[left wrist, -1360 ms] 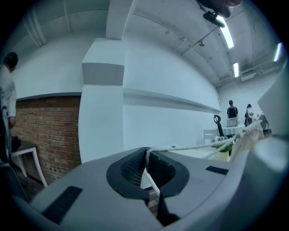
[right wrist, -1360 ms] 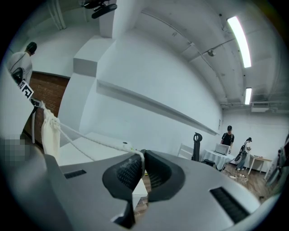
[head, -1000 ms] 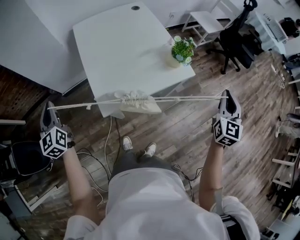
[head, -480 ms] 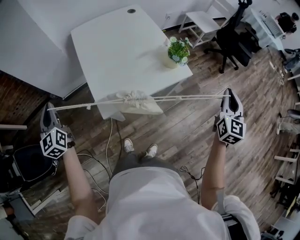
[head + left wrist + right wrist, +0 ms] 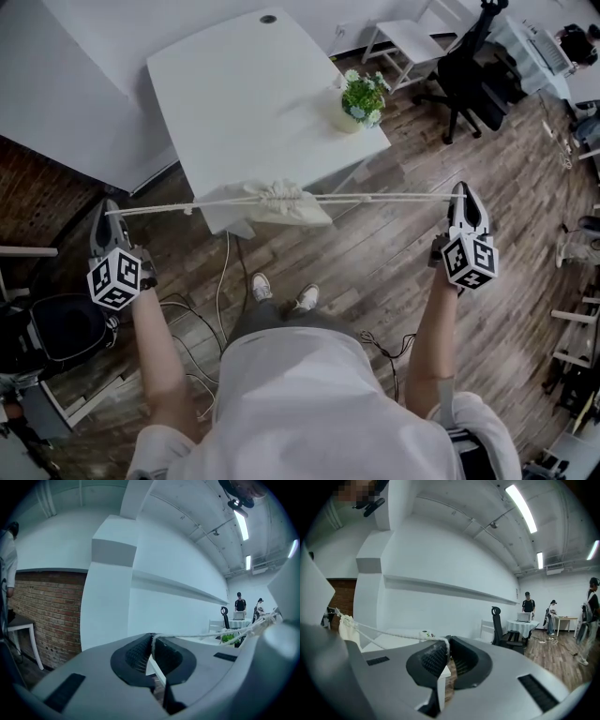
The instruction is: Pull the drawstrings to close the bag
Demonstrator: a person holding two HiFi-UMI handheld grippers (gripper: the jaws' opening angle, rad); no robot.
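A cream drawstring bag [image 5: 281,202] hangs at the near edge of the white table [image 5: 244,94], its mouth bunched tight. A taut left cord [image 5: 178,206] runs from it to my left gripper [image 5: 106,210], which is shut on the cord's end [image 5: 152,638]. A taut right cord [image 5: 394,197] leads to my right gripper [image 5: 459,191], shut on that cord [image 5: 444,642]. In the right gripper view the bag [image 5: 346,624] shows at the far left. Both grippers are held out wide on either side of the bag.
A potted plant [image 5: 364,97] stands at the table's right corner. A black office chair [image 5: 473,70] is beyond it, and another dark chair [image 5: 56,328] sits by my left arm. Cables [image 5: 202,319] lie on the wooden floor near the person's feet.
The right gripper has shifted a little outward and rolled slightly. Both cords stay taut and the bag's mouth stays gathered. The left gripper has barely moved.
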